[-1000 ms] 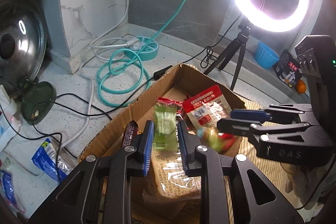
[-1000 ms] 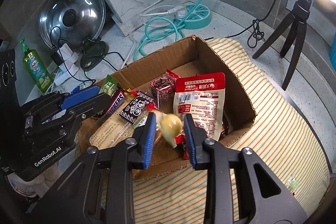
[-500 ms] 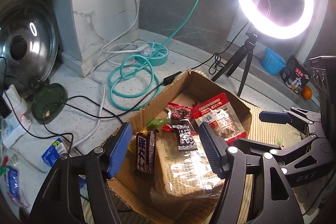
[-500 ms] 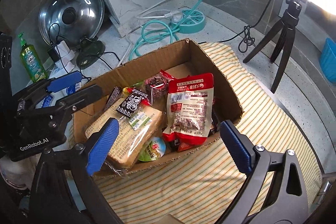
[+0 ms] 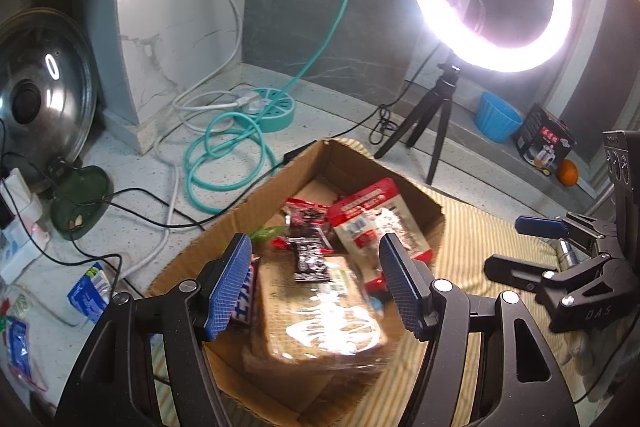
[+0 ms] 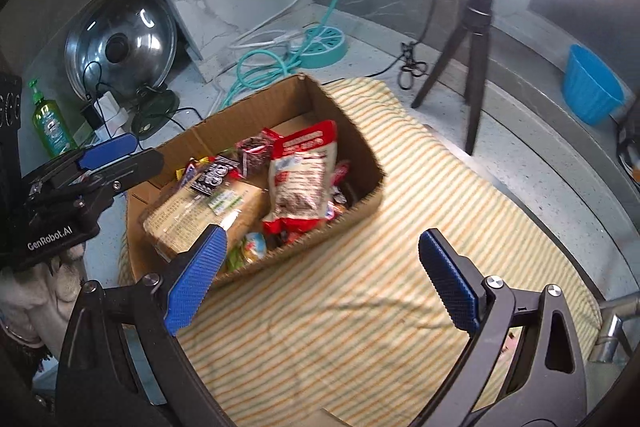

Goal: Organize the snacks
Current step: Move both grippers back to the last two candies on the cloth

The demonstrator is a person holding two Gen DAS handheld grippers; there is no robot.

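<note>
A brown cardboard box (image 5: 360,163) (image 6: 304,99) sits on a striped cloth and holds several snacks: a red and white pouch (image 5: 376,219) (image 6: 304,175), a wrapped bread loaf (image 5: 320,315) (image 6: 192,215), dark red packets (image 5: 308,223) (image 6: 252,151), a chocolate bar (image 5: 245,303), a green packet (image 5: 266,233) and a round wrapped sweet (image 6: 255,246). My left gripper (image 5: 316,283) is open and empty above the box's near end. My right gripper (image 6: 324,281) is open and empty above the cloth, just in front of the box.
The striped cloth (image 6: 400,247) spreads right of the box. A ring light on a tripod (image 5: 440,107) (image 6: 472,39) stands behind. Teal hose (image 5: 224,155), cables, a steel lid (image 5: 36,95), a soap bottle (image 6: 50,123), a blue tub (image 6: 592,91) and blue packets (image 5: 90,291) surround it.
Both grippers opened and dropped their snacks into the box: the left let go of the green packet, the right the round sweet. Both then pulled back and up, the right swinging over the cloth.
</note>
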